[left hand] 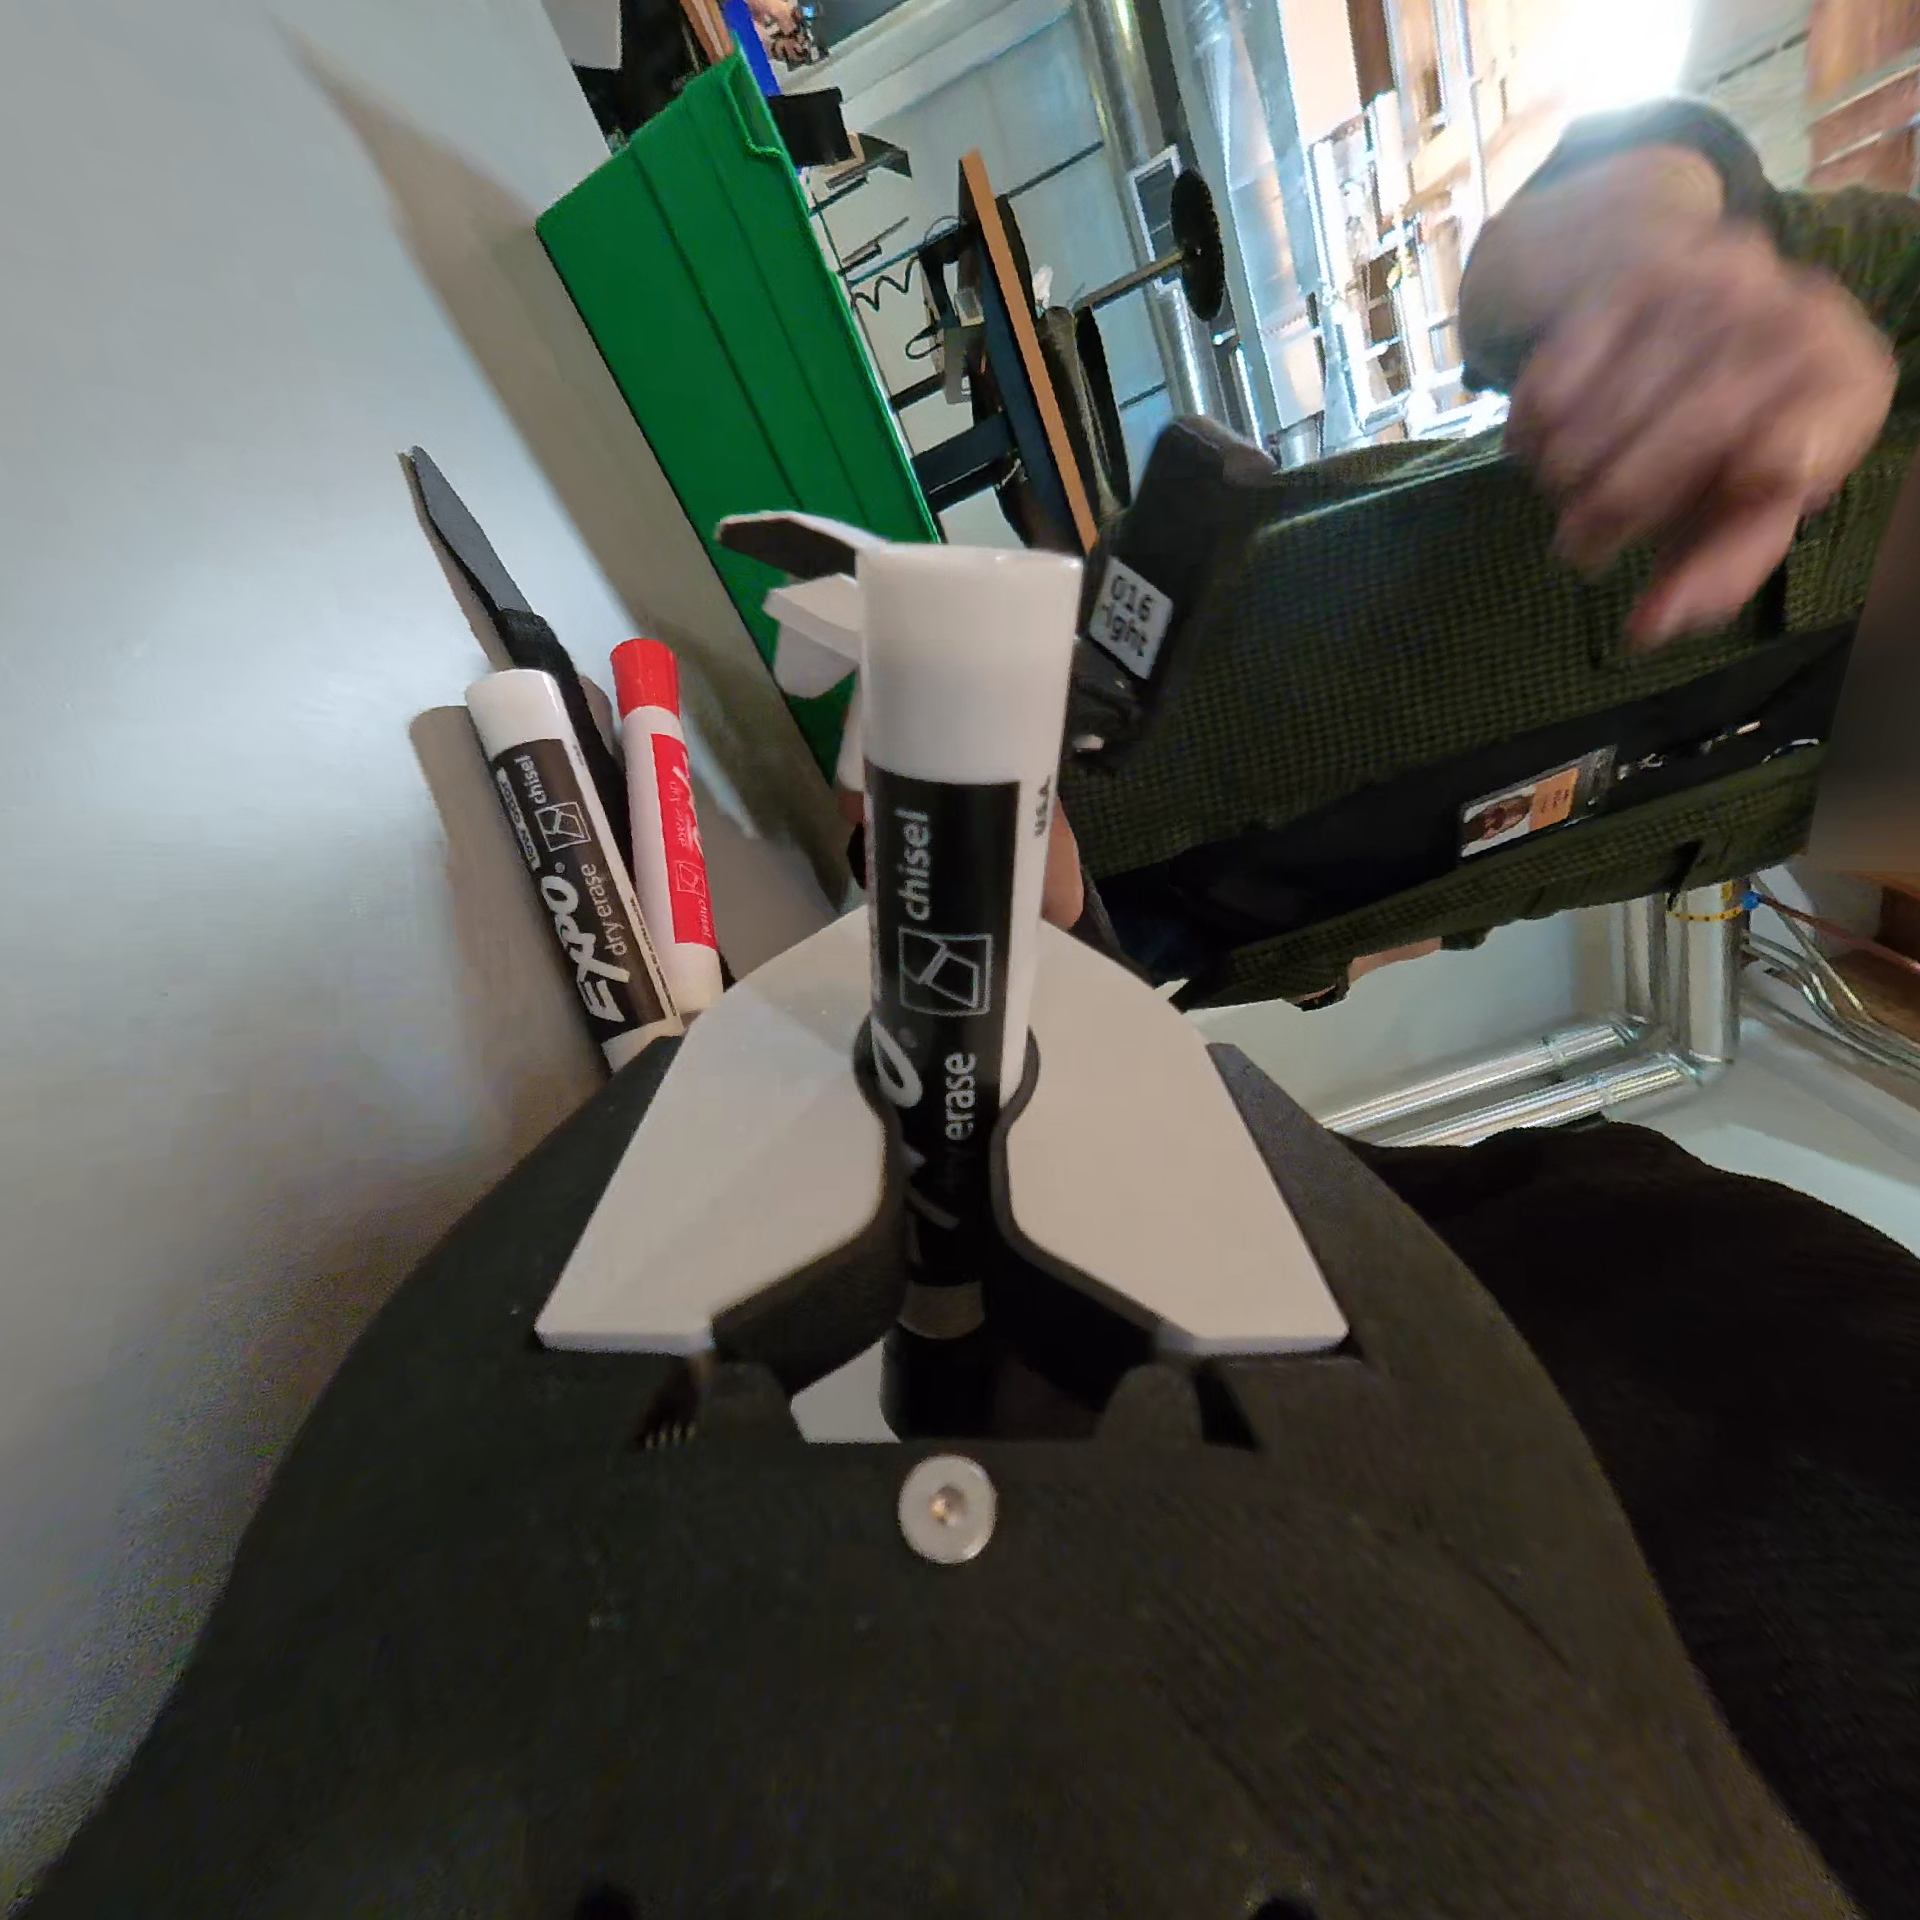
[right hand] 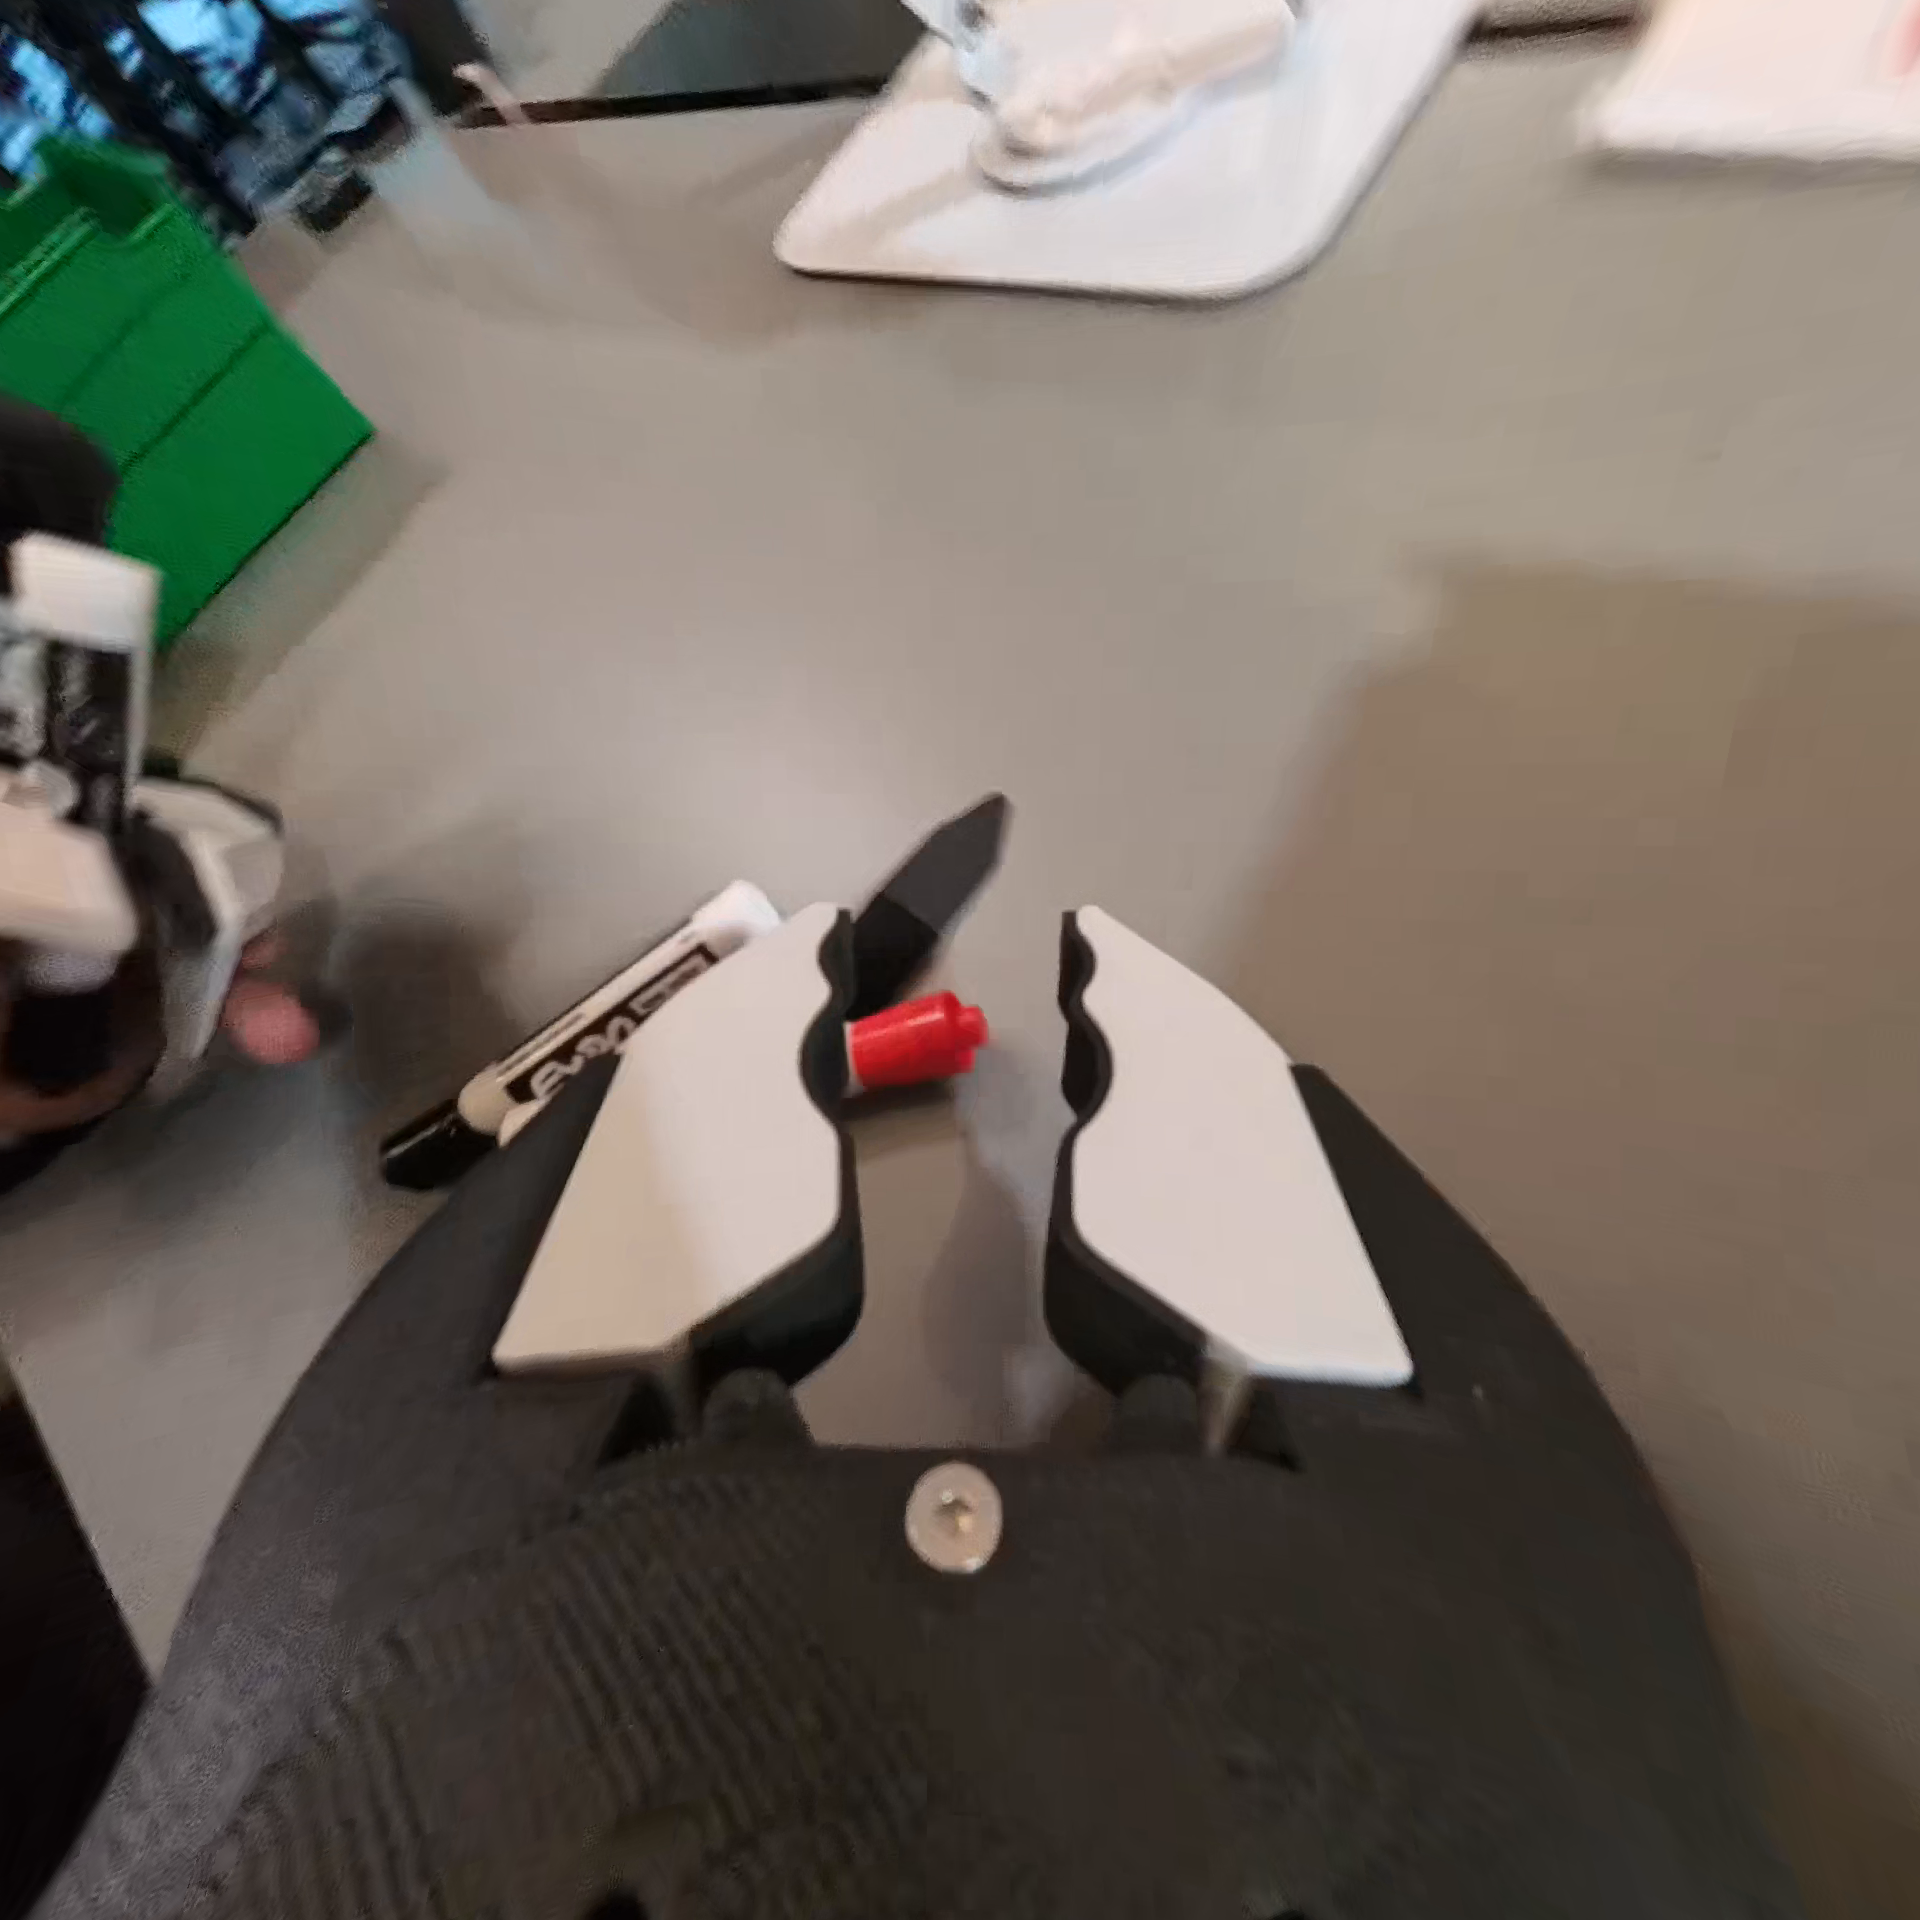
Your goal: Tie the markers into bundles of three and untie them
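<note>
Left gripper (left hand: 945,1049) has its fingers clenched on a black marker (left hand: 961,790), barrel poking straight out past the tips. Right gripper (right hand: 956,997) is released, fingers spread, hovering low over the grey counter (right hand: 1143,623). Only the left wrist view shows the person's hand (left hand: 1683,384) on the other gripper. The right wrist view gives you the red marker (right hand: 914,1042) cap between its fingers, a second black marker (right hand: 582,1039) lying beside it, and a black strap (right hand: 935,894) tip beyond them.

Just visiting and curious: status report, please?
Left gripper shut on black-labelled white marker. Right gripper open, empty. Black marker, red marker, black strap on grey table. Nothing blocking.
</note>
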Demonstrator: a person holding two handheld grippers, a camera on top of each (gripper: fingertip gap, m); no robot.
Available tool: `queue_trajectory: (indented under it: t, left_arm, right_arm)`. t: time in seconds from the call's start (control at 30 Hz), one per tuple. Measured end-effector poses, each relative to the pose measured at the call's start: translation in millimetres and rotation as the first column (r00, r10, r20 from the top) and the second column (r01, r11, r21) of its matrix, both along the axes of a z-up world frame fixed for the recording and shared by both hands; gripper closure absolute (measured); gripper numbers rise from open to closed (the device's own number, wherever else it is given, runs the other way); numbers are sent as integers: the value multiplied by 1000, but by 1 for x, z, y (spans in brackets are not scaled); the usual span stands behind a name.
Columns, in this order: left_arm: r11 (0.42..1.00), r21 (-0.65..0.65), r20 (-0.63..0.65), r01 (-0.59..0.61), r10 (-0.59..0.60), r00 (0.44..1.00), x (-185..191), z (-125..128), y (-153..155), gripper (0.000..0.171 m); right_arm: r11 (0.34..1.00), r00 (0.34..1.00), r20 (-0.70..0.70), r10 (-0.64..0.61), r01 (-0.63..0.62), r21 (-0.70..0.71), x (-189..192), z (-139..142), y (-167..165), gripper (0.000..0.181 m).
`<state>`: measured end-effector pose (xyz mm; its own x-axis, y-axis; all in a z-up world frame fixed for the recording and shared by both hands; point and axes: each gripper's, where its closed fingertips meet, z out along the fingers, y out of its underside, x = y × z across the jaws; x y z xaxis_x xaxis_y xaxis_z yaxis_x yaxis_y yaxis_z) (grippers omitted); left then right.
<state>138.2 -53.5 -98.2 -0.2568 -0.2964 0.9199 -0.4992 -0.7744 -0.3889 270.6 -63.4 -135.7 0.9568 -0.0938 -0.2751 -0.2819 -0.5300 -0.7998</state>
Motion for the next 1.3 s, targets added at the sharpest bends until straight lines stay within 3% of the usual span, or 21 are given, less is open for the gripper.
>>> queue_trajectory:
  t: [0.07,0.13,0.23,0.3,0.57,0.8,1.3]
  left_arm:
    - [1000,-15,-7,1,-1,1000,0,-1,0,162]
    - [1000,-17,-15,-1,1,1000,0,-2,1,163]
    - [1000,-15,-22,0,0,1000,0,-4,1,162]
    - [1000,-18,-23,4,-4,1000,1,-4,0,162]
    - [998,-37,-32,46,-47,998,-1,-5,-8,162]
    - [997,-49,-34,52,-54,998,-1,-5,-9,162]
    - [994,-77,-29,81,-83,996,-3,-4,-12,162]
  right_arm:
    - [987,977,150,151,-158,30,-18,12,2,145]
    - [948,883,355,307,-317,-32,-34,10,-4,145]
    - [919,682,619,388,-338,-204,-31,-10,-13,146]
    - [905,628,658,415,-358,-229,-38,-14,-12,147]
    - [875,684,568,458,-460,-150,-58,-7,-13,142]
    - [860,623,611,489,-460,-220,-60,-17,-14,142]
    - [861,628,607,487,-461,-214,-61,-17,-13,143]
